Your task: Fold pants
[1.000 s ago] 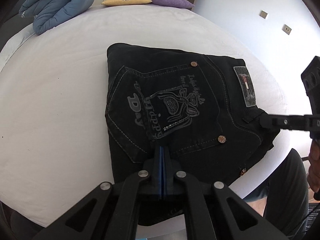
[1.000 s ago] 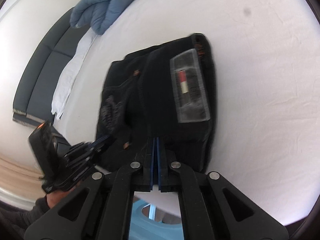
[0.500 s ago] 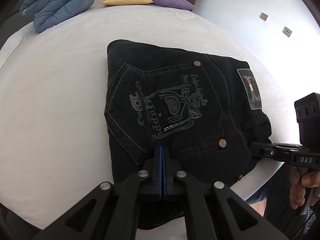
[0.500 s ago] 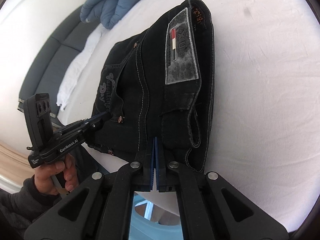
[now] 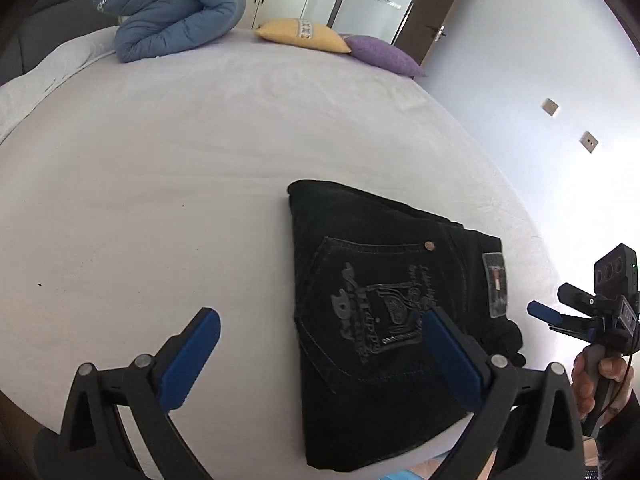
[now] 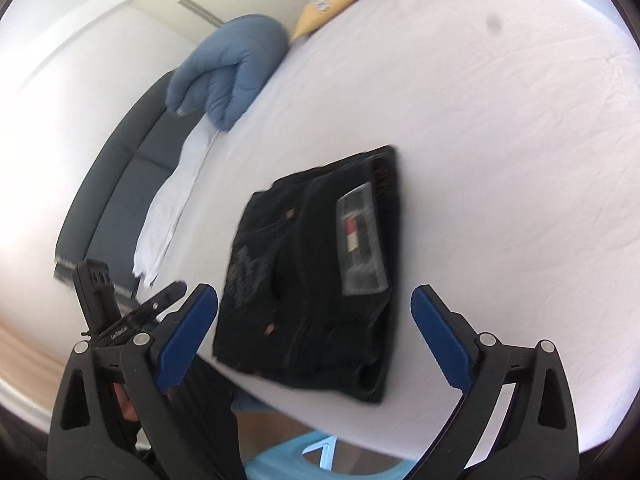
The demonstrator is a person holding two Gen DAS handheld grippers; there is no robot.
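Near the front edge of the bed point(image 5: 160, 168), covered by a white sheet, the black pants point(image 5: 380, 304) are seen lying folded into a compact rectangle, back pocket upward, with a grey printed design on the pocket and a grey patch with a red and white stripe at the waistband. In the right wrist view the same pants point(image 6: 312, 272) are shown blurred, flat on the sheet, with one corner reaching the bed's edge.

The left hand-held gripper point(image 5: 320, 348) is held above the bed with its jaws spread wide; they have just been opening, and nothing is clamped between the blue pads point(image 5: 188, 360). One pad is seen over bare sheet and the other over the pants, but no contact with the cloth can be made out. The right hand-held gripper point(image 6: 316, 328) is likewise spread wide, its jaws having just been opening, and the pants are framed between its fingers without being pressed by them. In the left wrist view the right hand-held gripper point(image 5: 556, 316) is seen beside the waistband end, gripped by a hand point(image 5: 600, 380).

At the far side of the bed a rolled blue duvet point(image 5: 176, 8), a yellow cushion point(image 5: 300, 34) and a purple cushion point(image 5: 380, 54) are placed. A light blue stool point(image 6: 320, 456) is partly seen below the bed's edge.
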